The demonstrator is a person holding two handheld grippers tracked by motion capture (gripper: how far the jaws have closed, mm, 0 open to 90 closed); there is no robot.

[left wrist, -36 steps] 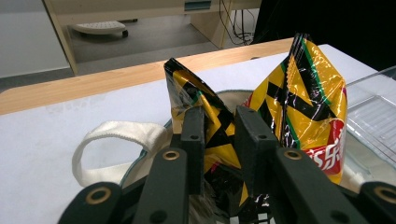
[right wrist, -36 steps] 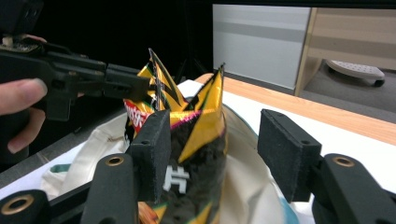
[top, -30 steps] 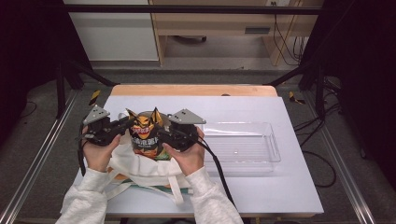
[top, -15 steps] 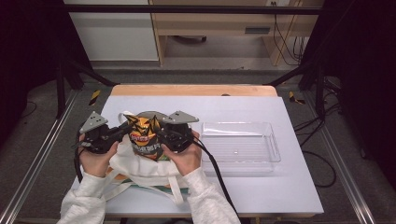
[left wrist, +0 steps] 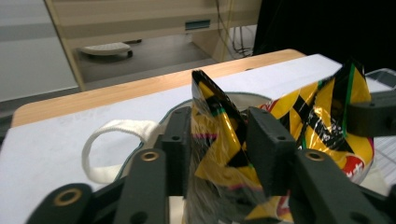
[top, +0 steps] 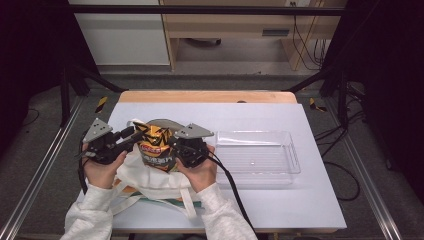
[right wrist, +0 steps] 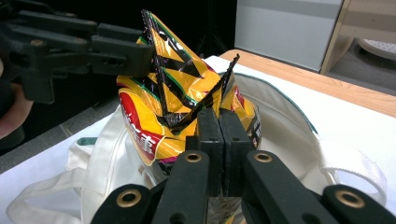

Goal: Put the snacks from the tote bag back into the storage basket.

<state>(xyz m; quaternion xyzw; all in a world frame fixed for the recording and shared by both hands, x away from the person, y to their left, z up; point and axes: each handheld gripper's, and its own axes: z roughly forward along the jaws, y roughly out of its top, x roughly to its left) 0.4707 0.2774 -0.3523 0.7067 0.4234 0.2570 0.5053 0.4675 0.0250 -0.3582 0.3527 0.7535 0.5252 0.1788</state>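
On the white tabletop [top: 310,200], the left hand-held gripper [left wrist: 219,140] has just been opening, its jaws loosely flanking one corner of the yellow snack bag [top: 156,145], which stands in a white tote bag [top: 150,177]. The right hand-held gripper [right wrist: 219,122] has just been closing and pinches the bag's other corner.

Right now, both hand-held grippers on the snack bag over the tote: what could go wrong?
1. The left hand-held gripper has just been opening; the snack bag corner sits loosely between its jaws and could slip.
2. The right hand-held gripper pinches only thin foil, which may tear.
3. The limp tote bag mouth could snag the bag.
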